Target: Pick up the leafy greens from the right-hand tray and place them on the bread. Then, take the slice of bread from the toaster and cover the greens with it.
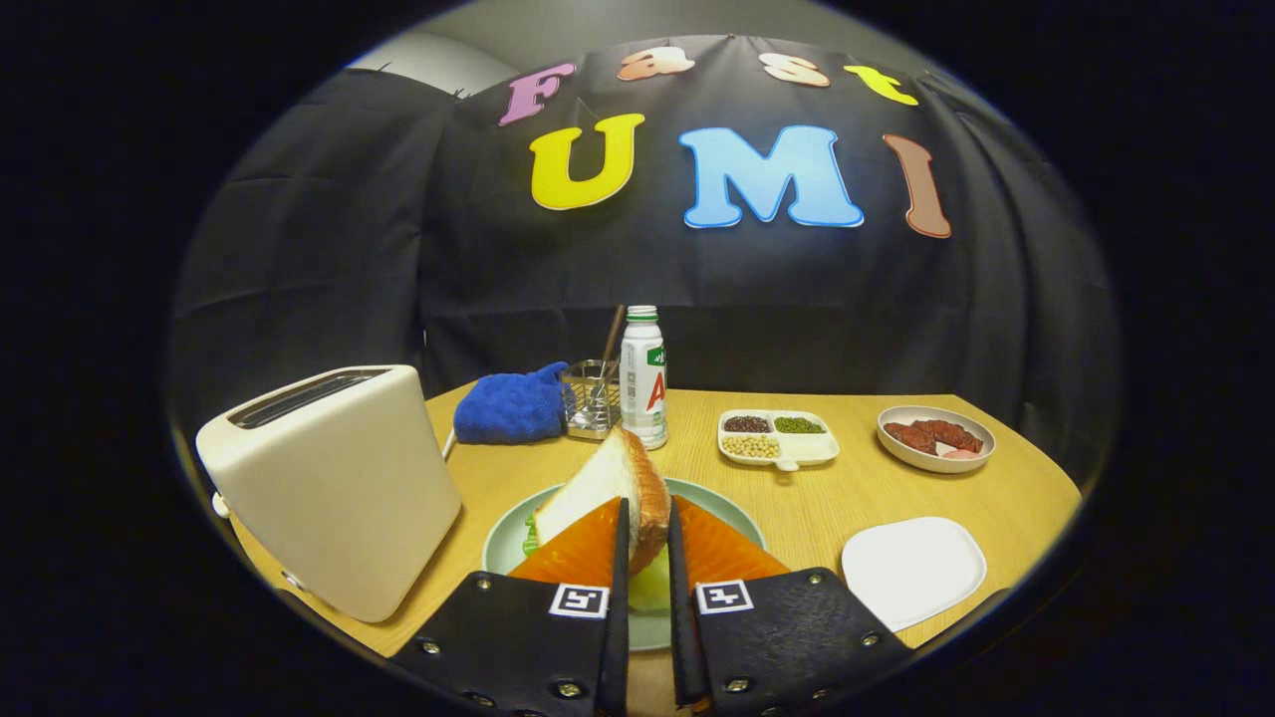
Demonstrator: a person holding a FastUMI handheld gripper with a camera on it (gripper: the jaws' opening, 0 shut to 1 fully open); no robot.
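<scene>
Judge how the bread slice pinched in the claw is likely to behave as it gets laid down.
The bread slice looks thick and soft, so the claw, shut on it edge-on, may dent it. It stands tilted without sagging over the green plate, so it probably keeps its shape. Likely light; it may flop flat once released.

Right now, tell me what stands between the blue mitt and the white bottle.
In the gripper view, a wire-mesh holder with a utensil handle sticking up stands between the blue mitt and the white bottle, beyond the fingers, which are shut on the bread slice.
</scene>
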